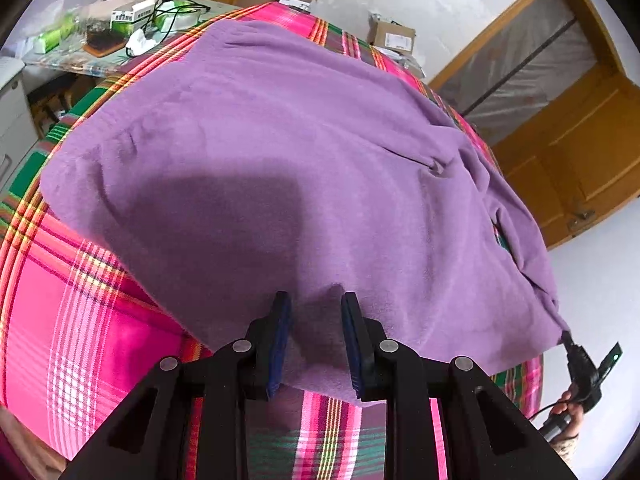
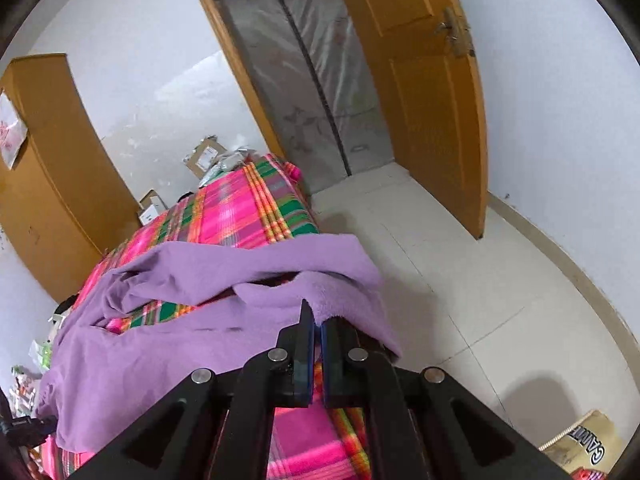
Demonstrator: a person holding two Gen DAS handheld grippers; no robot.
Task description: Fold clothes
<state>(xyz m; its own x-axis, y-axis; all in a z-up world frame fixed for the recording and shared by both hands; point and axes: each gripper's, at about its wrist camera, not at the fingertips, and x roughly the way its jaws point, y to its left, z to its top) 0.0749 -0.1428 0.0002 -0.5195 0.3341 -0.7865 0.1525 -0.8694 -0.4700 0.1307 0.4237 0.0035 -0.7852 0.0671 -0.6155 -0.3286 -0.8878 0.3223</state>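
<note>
Right wrist view: my right gripper [image 2: 316, 322] pinches the purple fleece garment's [image 2: 168, 344] corner; ahead of my left gripper [image 1: 316, 300], its half-parted pads seemingly bunch that fleece.

Purple fleece garment [image 1: 304, 152] spread on plaid bed, edges lifted, rumpled.

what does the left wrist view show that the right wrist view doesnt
Only the left wrist view shows the left gripper with a bunch of the purple garment between its pads, and the cluttered side table beyond the bed.

Only the right wrist view shows the right gripper shut on the garment's lifted edge, the floor tiles, and a cardboard box on the floor.

Both show the purple garment, the pink plaid bedcover, and the open wooden door.
</note>
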